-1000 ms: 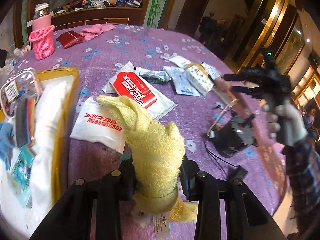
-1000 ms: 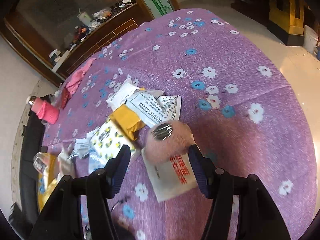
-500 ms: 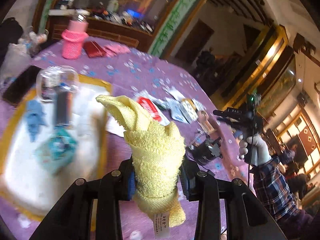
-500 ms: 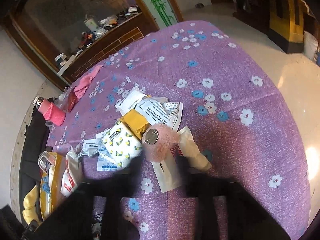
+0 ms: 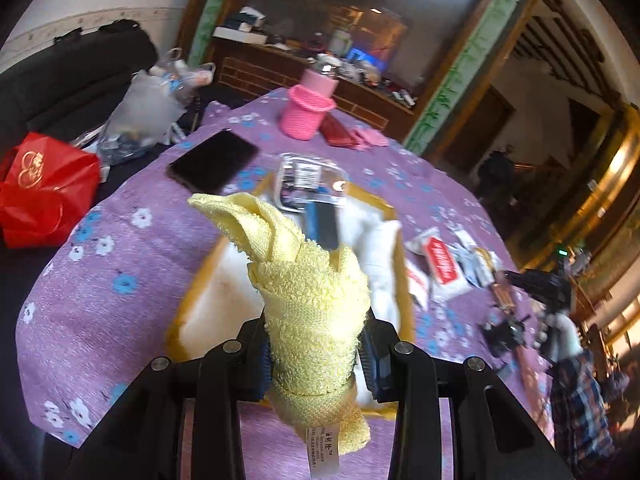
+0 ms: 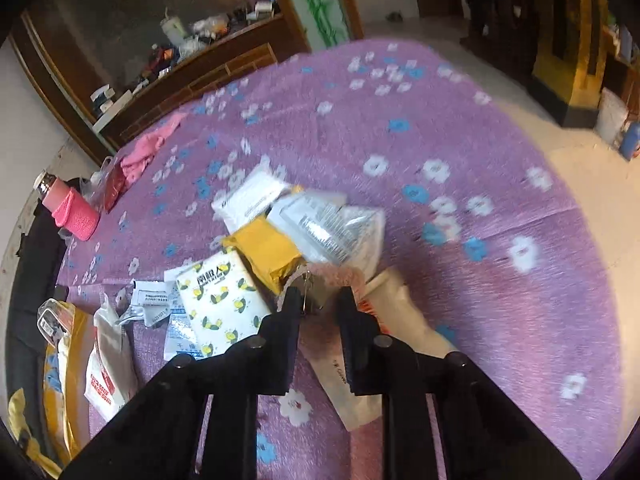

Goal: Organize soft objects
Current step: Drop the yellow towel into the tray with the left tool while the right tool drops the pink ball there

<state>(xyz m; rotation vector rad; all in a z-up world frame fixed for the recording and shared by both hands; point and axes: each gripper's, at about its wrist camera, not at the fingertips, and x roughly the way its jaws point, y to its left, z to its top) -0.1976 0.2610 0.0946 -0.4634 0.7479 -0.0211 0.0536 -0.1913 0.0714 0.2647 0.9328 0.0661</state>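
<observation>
My left gripper (image 5: 316, 352) is shut on a rolled yellow towel (image 5: 308, 292) and holds it upright above the near end of a yellow-rimmed white tray (image 5: 188, 300). My right gripper (image 6: 320, 300) has its fingers narrowed around a fluffy pink pom-pom with a metal ring (image 6: 324, 280), which lies among packets on the purple flowered tablecloth (image 6: 440, 140). The pom-pom is mostly hidden between the fingers. The right gripper also shows far right in the left wrist view (image 5: 536, 280).
The tray holds a clear plastic box (image 5: 308, 182) and white cloth (image 5: 380, 248). A black phone (image 5: 212, 164), pink cup (image 5: 308, 110), red bag (image 5: 40, 192), tissue packets (image 6: 220, 300), yellow pouch (image 6: 268, 252) and beige tube (image 6: 376, 344) lie around.
My left gripper swung left with the towel, from over the packets to over the tray. My right gripper moved down and closed in around the pink pom-pom.
</observation>
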